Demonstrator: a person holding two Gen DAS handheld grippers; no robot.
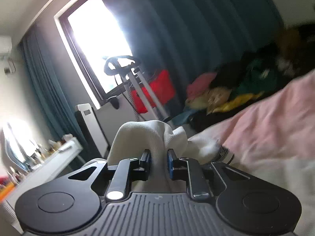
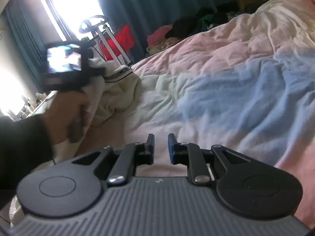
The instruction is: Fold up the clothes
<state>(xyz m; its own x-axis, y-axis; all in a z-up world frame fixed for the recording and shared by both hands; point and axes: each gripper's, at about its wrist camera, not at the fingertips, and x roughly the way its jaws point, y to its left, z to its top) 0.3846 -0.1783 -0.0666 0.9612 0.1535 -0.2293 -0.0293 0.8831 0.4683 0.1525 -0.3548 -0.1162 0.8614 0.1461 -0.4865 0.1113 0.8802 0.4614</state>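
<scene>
Left gripper (image 1: pixel 158 158) was clamped on a bunched fold of the white garment (image 1: pixel 149 137), lifted off the bed (image 2: pixel 216 78); right gripper (image 2: pixel 161 147) hung slightly apart, holding nothing, over the blanket, garment's rest probably heaped left

Cream ribbed garment (image 1: pixel 141 137); duvet (image 2: pixel 226 82) pink/blue/white; teal curtains (image 1: pixel 177 29); red bag (image 1: pixel 155 90).

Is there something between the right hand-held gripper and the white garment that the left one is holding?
Nothing visible blocks it. The right hand-held gripper is open over bare quilt, and the white garment lies ahead to its left, pinched by the left hand-held gripper. Only quilt lies between them.
</scene>
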